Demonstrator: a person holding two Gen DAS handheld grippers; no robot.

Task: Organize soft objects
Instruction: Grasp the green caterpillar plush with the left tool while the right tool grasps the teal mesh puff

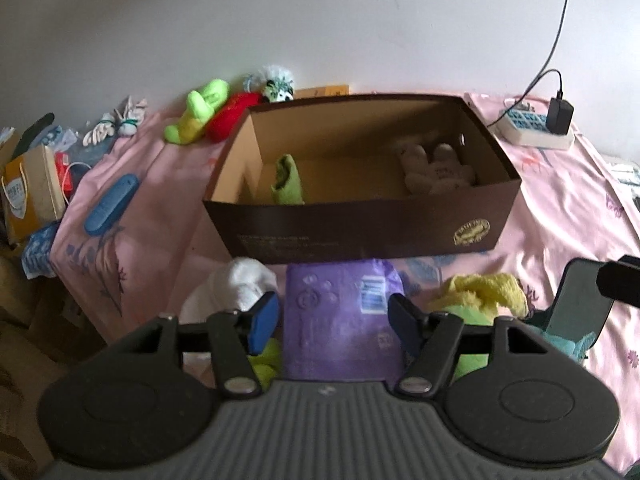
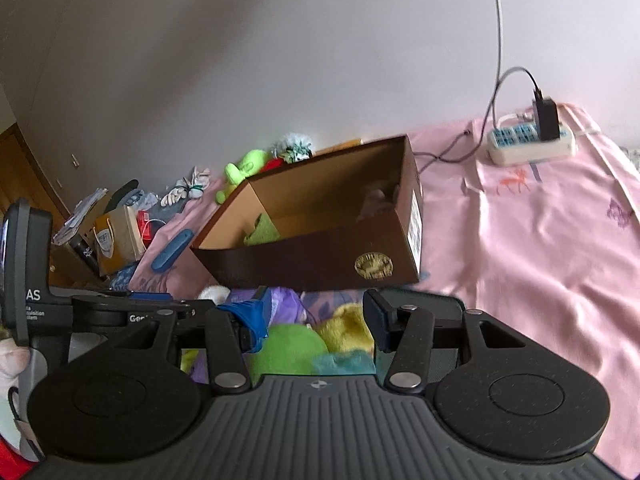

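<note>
A brown cardboard box point(image 1: 360, 224) stands open on the pink bed sheet; it also shows in the right wrist view point(image 2: 312, 264). Inside lie a green cloth point(image 1: 288, 180) and a beige plush toy point(image 1: 436, 168). My left gripper point(image 1: 334, 316) is open and empty above a purple packet point(image 1: 340, 320), with a white soft toy point(image 1: 236, 284) to its left and a yellow cloth point(image 1: 484, 292) to its right. My right gripper point(image 2: 316, 320) is open and empty over a heap of a green plush point(image 2: 292, 344), a yellow cloth point(image 2: 352, 326) and a teal cloth point(image 2: 344, 362).
Green point(image 1: 200, 112) and red point(image 1: 232, 116) plush toys and a white-blue pompom toy point(image 1: 276, 82) lie behind the box by the wall. A blue case point(image 1: 112, 204) lies left. A power strip with charger point(image 1: 536, 128) sits back right. Bags and clutter point(image 1: 32, 192) crowd the left edge.
</note>
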